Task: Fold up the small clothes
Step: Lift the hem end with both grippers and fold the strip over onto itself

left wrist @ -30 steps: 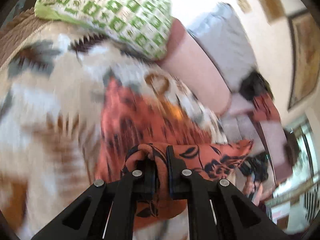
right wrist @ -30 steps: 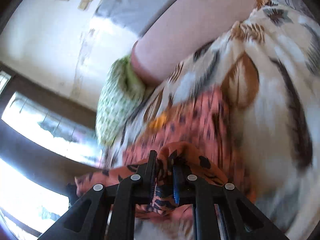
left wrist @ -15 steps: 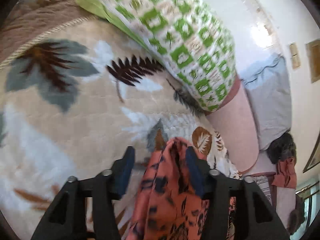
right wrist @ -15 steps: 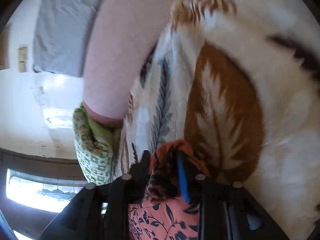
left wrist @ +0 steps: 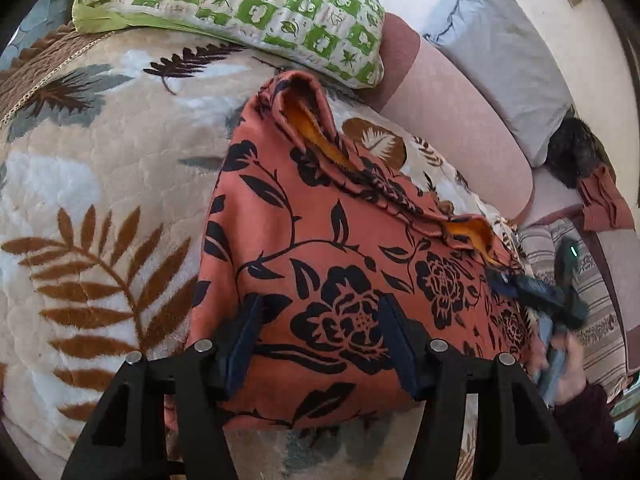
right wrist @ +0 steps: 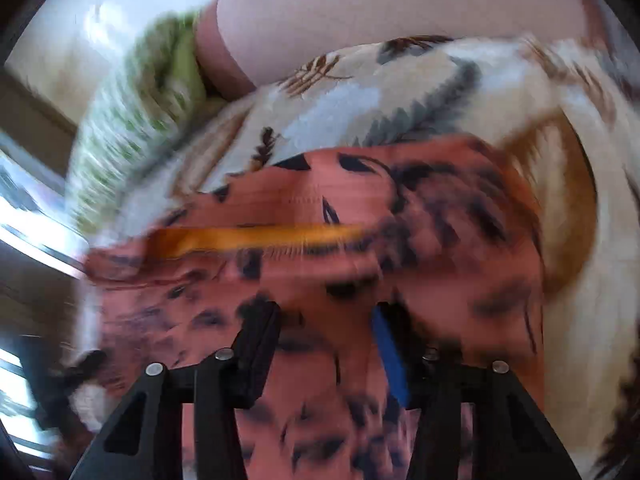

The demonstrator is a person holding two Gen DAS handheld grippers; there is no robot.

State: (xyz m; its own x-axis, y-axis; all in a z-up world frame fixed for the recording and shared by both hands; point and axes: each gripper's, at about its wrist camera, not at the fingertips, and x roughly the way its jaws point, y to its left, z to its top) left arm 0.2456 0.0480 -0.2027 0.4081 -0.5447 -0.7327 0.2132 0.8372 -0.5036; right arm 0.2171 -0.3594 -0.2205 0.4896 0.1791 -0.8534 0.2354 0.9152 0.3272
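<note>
An orange-red garment with black flowers [left wrist: 320, 240] lies folded on the leaf-patterned blanket [left wrist: 88, 168]; its yellow lining shows along the far edge. My left gripper [left wrist: 320, 340] is open just above the garment's near part, with nothing in it. My right gripper [right wrist: 324, 332] is open over the same garment [right wrist: 360, 220] in the blurred right wrist view. It also shows at the garment's right edge in the left wrist view [left wrist: 536, 288].
A green-and-white patterned pillow [left wrist: 248, 12] lies at the far side of the blanket. A pink bolster [left wrist: 452, 116] and a grey pillow [left wrist: 504, 48] lie behind. A striped cloth [left wrist: 592, 300] is at the right.
Both grippers let go of the garment's edge and opened. They drew back, and the garment now lies folded flat on the blanket.
</note>
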